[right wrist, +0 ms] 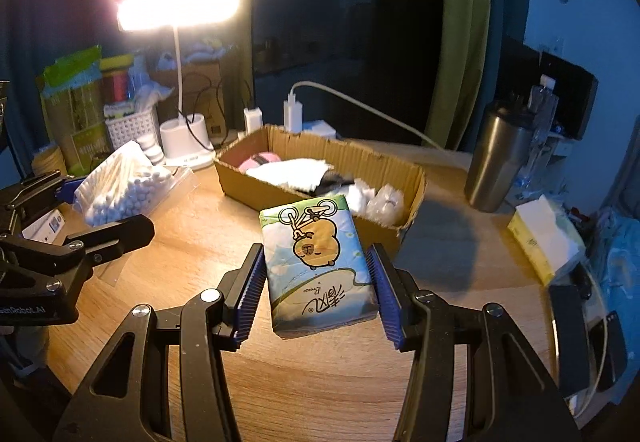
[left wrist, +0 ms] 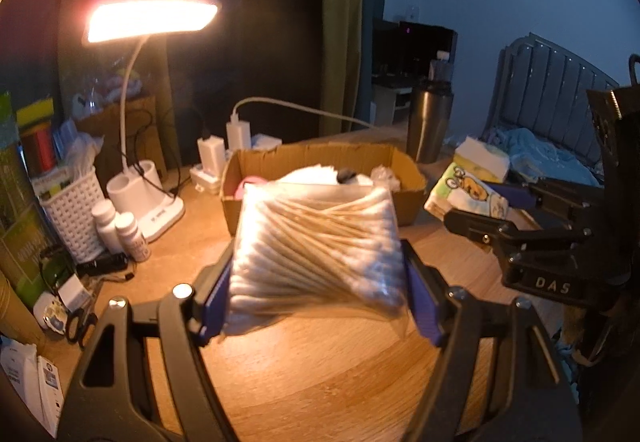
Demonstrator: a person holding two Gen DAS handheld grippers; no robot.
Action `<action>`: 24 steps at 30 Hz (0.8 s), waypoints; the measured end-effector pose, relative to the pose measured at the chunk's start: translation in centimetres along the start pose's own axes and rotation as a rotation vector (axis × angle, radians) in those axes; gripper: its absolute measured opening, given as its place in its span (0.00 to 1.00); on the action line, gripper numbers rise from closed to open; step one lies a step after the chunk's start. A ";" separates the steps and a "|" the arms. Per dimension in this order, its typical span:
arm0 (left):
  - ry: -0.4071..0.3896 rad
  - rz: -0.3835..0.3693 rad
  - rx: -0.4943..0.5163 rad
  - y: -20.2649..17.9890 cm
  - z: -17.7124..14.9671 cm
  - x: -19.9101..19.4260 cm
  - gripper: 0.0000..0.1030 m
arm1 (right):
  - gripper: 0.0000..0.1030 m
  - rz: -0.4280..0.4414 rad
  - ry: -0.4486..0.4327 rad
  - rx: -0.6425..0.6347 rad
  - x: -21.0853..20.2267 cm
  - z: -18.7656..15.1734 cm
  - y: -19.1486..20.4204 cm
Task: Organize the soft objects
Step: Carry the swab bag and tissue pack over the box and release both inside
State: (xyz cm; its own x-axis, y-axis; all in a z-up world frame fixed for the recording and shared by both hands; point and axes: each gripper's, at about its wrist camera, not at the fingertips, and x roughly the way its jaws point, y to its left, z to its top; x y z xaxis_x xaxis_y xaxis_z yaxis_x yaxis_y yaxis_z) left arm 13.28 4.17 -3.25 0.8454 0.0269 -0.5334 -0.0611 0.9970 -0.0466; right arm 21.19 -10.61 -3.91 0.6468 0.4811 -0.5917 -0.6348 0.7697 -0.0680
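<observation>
A clear bag of cotton swabs (left wrist: pixel 316 254) is held above the wooden desk (left wrist: pixel 304 374), and my left gripper (left wrist: pixel 318 246) is shut on it, blue pads pressing both sides. Seen from the right wrist, the same bag (right wrist: pixel 120 190) sits in the left gripper (right wrist: pixel 100 206) at the left. My right gripper (right wrist: pixel 314 248) is shut on a tissue pack (right wrist: pixel 316 262) printed with a cartoon animal, lifted off the desk. The left wrist view shows that pack (left wrist: pixel 468 194) in the right gripper (left wrist: pixel 488 206) at the right. Just beyond both stands an open cardboard box (right wrist: pixel 256 186) holding pink, white and dark soft items.
A lit desk lamp (right wrist: pixel 184 150), a white basket (right wrist: pixel 128 130), small bottles (left wrist: pixel 116 230) and chargers (left wrist: pixel 224 154) crowd the back left. A steel tumbler (right wrist: pixel 496 162) and a yellow tissue box (right wrist: pixel 548 238) stand at the right. Scissors (left wrist: pixel 80 326) lie near the left edge.
</observation>
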 end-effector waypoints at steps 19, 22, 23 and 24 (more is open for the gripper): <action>-0.199 0.069 0.043 -1.1 5.6 -2.1 0.72 | 0.53 -0.027 -0.145 -0.002 -3.6 3.7 -0.3; -0.214 0.068 0.040 -1.1 6.2 -2.0 0.72 | 0.53 -0.032 -0.166 0.000 -3.7 4.5 -0.5; -0.219 0.066 0.040 -1.1 6.4 -1.9 0.72 | 0.53 -0.032 -0.170 -0.002 -3.7 4.7 -0.5; -0.222 0.064 0.039 -1.1 6.5 -1.8 0.72 | 0.53 -0.034 -0.175 -0.004 -3.7 5.0 -0.6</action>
State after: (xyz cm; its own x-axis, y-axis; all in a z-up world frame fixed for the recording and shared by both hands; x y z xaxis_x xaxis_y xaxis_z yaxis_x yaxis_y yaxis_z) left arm 15.26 3.53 3.24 0.9368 0.1012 -0.3349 -0.1015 0.9947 0.0167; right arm 21.30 -10.75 2.33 0.7314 0.5207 -0.4403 -0.6128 0.7852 -0.0894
